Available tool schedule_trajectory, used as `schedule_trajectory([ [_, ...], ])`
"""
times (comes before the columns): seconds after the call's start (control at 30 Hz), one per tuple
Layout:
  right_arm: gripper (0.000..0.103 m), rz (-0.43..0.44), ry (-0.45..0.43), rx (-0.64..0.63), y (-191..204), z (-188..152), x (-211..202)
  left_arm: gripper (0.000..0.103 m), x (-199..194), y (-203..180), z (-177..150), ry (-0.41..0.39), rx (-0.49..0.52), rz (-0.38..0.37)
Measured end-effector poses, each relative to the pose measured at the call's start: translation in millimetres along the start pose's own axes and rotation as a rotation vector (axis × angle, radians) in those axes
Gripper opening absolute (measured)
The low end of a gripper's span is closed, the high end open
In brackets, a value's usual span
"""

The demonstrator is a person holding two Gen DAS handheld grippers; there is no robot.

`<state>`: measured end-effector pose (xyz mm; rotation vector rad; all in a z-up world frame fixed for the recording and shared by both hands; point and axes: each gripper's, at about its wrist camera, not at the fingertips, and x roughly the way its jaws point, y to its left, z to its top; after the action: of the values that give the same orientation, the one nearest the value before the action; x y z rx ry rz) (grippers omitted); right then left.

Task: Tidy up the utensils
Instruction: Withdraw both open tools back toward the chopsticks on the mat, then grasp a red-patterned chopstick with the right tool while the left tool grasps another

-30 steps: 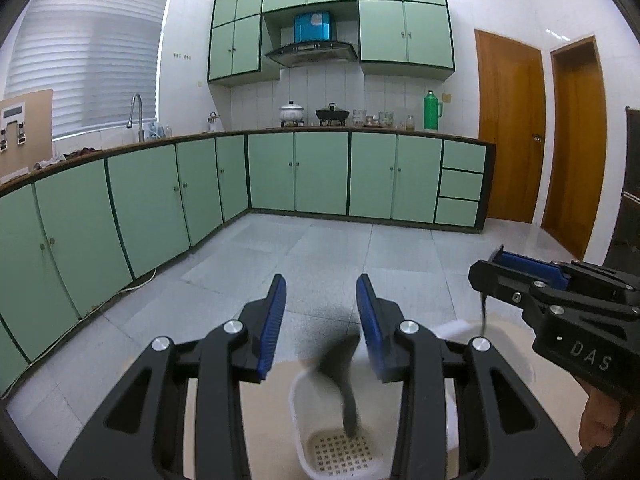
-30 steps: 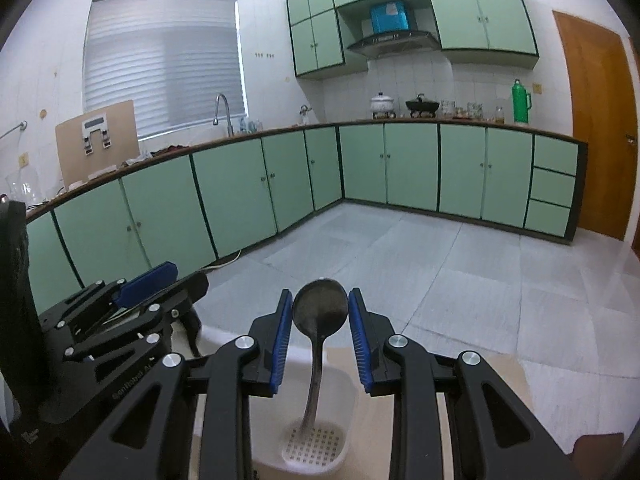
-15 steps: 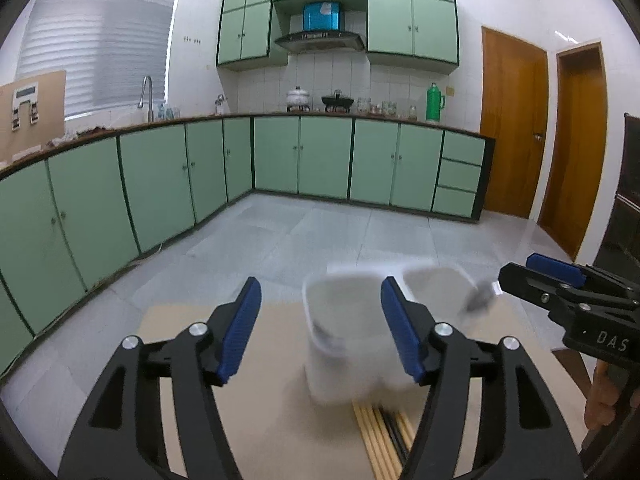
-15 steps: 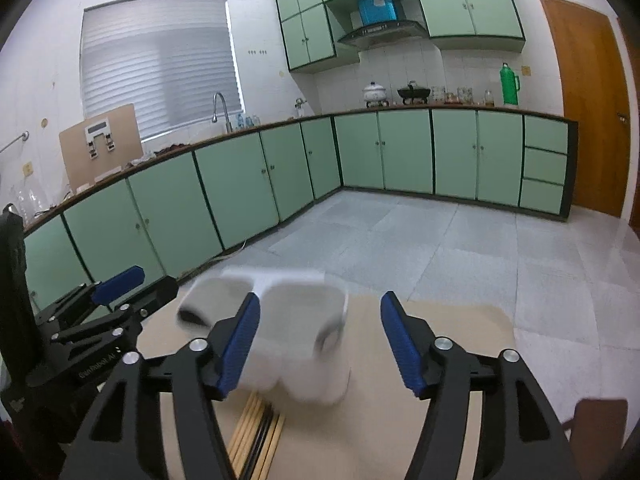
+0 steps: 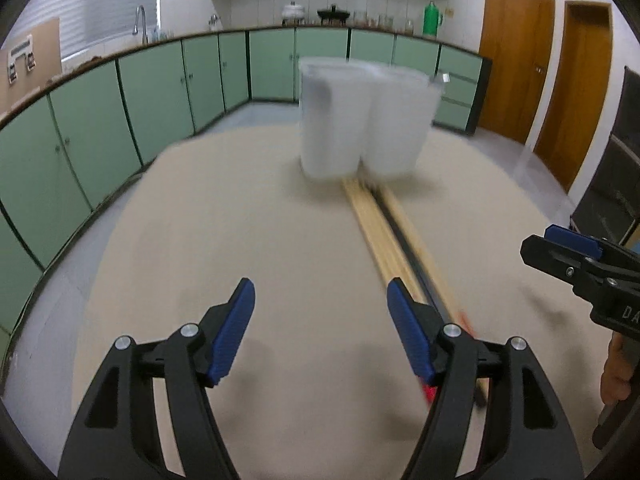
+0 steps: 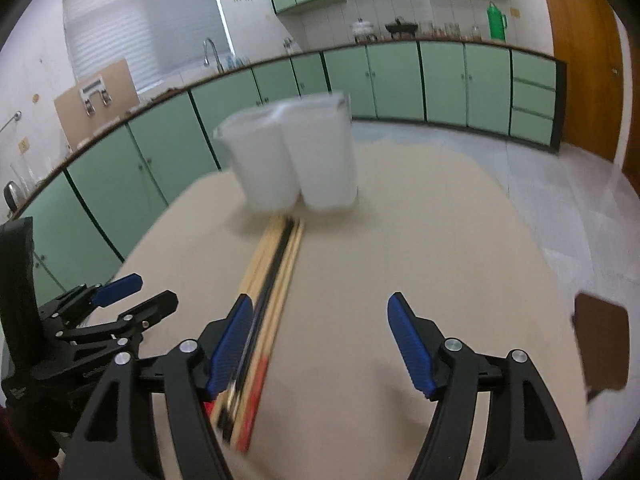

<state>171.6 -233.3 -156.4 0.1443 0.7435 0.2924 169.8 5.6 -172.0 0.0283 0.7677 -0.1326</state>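
Left gripper spread wide, empty, low over the beige table. Right gripper likewise spread, holding nothing. Bundle of chopsticks lies flat between the two, one end touching the white two-compartment utensil holder, which stands upright at the far end, blurred.

Beige table, white holder, chopsticks

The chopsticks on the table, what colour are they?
Mostly light wood chopsticks, one black pair among them, red at the near ends; clearest in the right wrist view.
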Motion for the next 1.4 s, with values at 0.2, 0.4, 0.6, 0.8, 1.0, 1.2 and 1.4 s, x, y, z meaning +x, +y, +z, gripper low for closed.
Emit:
schedule_trajectory([
  [0.2,0.069,-0.005,0.068,-0.018,9.0,-40.8,-6.2,0.067,-2.6,-1.0,-26.4,0.061,-0.001,0.009],
  [0.4,0.069,-0.028,0.102,-0.053,15.9,-58.0,-6.1,0.068,-2.2,-4.4,-33.7,0.082,-0.009,0.008],
  [0.6,0.069,-0.043,0.118,-0.095,25.7,-66.6,-3.6,0.068,-1.5,-10.6,-39.0,0.098,-0.005,0.007],
  [0.8,0.069,-0.065,0.138,-0.133,35.2,-69.3,0.5,0.069,2.3,-17.1,-39.0,0.114,0.001,0.001],
  [1.0,0.069,-0.107,0.138,-0.077,18.9,-66.8,-0.9,0.07,2.2,-16.3,-39.3,0.114,-0.007,-0.005],
  [1.2,0.065,-0.073,0.133,-0.116,28.3,-69.0,-3.3,0.073,1.6,-19.4,-39.6,0.113,0.002,0.0],
  [1.4,0.035,-0.056,0.147,-0.191,45.0,-72.9,-1.4,0.073,0.8,-20.9,-40.0,0.118,0.009,-0.01],
])
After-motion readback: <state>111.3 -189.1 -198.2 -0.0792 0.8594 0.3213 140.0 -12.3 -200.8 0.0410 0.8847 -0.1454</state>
